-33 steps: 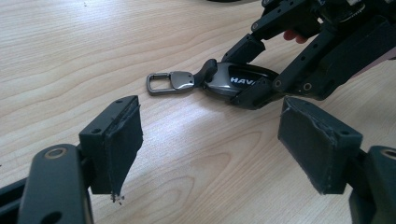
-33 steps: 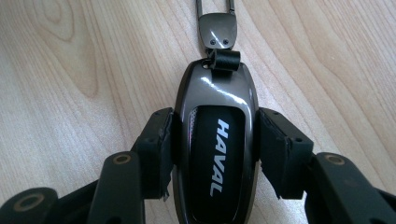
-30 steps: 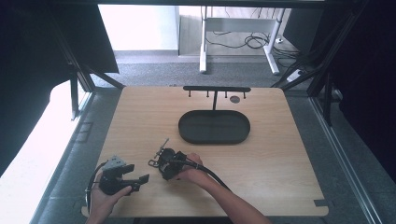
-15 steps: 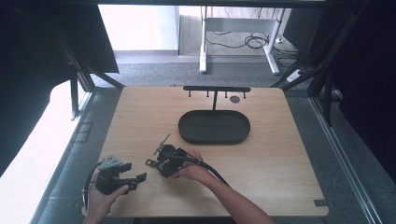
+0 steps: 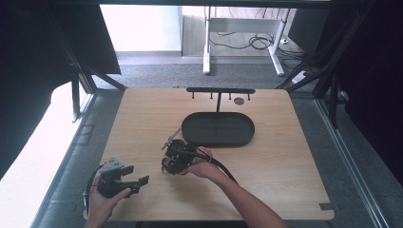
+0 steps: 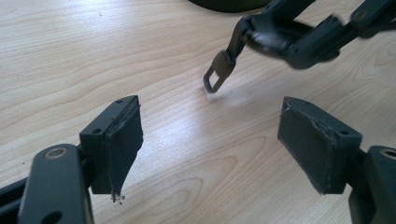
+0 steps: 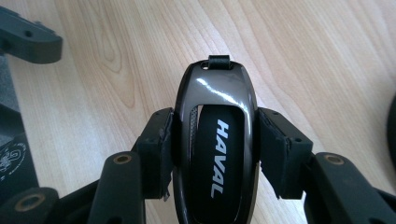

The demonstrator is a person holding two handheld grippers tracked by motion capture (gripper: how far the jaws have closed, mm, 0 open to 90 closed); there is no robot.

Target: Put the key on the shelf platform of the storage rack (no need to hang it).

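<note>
Black key fob (image 7: 217,140) between right gripper (image 7: 215,149) jaws; one oval tray (image 5: 217,129).

Bright daylight from upper left, glossy glare, dark blurred edges

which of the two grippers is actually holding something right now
The right gripper: its jaws clamp a black Haval key fob. The left gripper is open and empty.

Left gripper (image 5: 135,181) sits at the table's near-left corner, gripped from below by the left hand (image 5: 102,202), jaws spread wide with nothing between them. Right gripper (image 5: 166,145) is out nearer the table's middle, right hand (image 5: 202,164) and forearm reaching in diagonally from the near edge, jaws clamped on a black HAVAL key fob (image 7: 219,140).
</note>
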